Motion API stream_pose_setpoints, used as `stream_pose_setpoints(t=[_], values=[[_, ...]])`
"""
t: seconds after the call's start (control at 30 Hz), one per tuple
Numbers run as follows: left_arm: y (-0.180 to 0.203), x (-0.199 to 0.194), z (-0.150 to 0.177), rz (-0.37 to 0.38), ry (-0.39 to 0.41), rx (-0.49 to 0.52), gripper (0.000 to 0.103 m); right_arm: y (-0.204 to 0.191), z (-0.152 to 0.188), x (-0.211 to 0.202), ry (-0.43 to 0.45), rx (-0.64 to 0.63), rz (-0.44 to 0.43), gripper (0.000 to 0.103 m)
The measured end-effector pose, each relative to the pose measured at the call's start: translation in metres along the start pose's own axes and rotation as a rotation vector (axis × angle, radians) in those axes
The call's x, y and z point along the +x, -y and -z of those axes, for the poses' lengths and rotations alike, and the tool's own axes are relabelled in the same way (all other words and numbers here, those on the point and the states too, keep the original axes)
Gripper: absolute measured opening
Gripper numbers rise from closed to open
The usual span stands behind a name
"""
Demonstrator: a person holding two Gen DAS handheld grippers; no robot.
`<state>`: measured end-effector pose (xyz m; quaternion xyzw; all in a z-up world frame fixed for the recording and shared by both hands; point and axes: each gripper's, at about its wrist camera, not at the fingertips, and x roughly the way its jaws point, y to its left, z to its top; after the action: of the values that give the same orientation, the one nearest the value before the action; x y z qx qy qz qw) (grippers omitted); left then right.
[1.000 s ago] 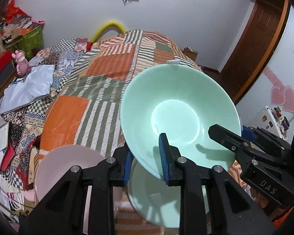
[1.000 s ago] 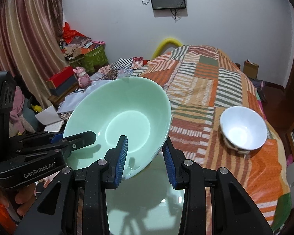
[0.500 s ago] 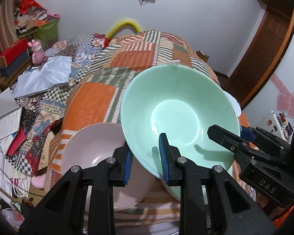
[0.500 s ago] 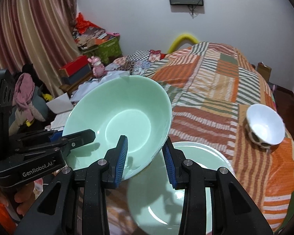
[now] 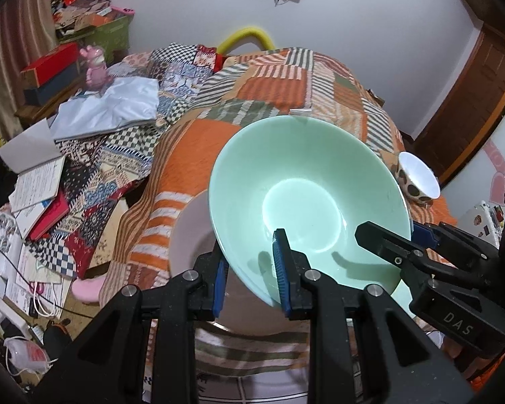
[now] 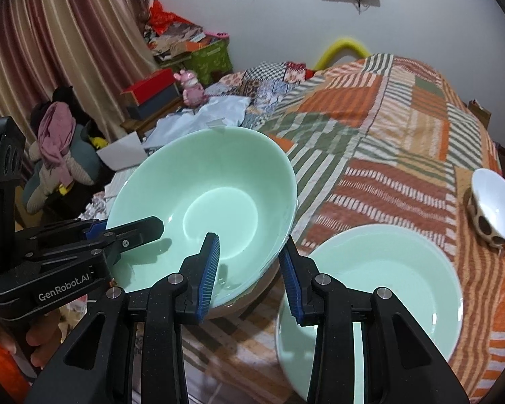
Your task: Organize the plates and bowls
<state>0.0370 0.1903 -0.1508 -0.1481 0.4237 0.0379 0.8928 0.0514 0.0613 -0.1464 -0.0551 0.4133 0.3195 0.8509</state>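
Left gripper point(image 5: 249, 271) and right gripper point(image 6: 249, 277) each clamp the green bowl's point(image 5: 306, 198) rim. The bowl sits over a pink bowl point(image 5: 192, 235) on the bed point(image 6: 387, 141).

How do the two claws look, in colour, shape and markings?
Both are matte black plastic with two long, angular fingers, silver screws at the joints and ribbed blue pads. The left claw shows white "GenRobot.AI" lettering in the right wrist view; the right claw shows "DAS" in the left wrist view.
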Motion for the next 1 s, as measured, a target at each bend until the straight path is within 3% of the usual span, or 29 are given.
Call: stream_pose_setpoints(t=[0.37,1.0], values=[[-0.025,0.019,0.019,-0.01,-0.067,-0.046,0.025,-0.01,0.013,0.027,-0.089,0.013,-0.023,0.033],[-0.037,0.038,0.024,-0.04,-0.106,-0.086,0.025,-0.004,0.011,0.038,-0.12,0.038,-0.071,0.033]])
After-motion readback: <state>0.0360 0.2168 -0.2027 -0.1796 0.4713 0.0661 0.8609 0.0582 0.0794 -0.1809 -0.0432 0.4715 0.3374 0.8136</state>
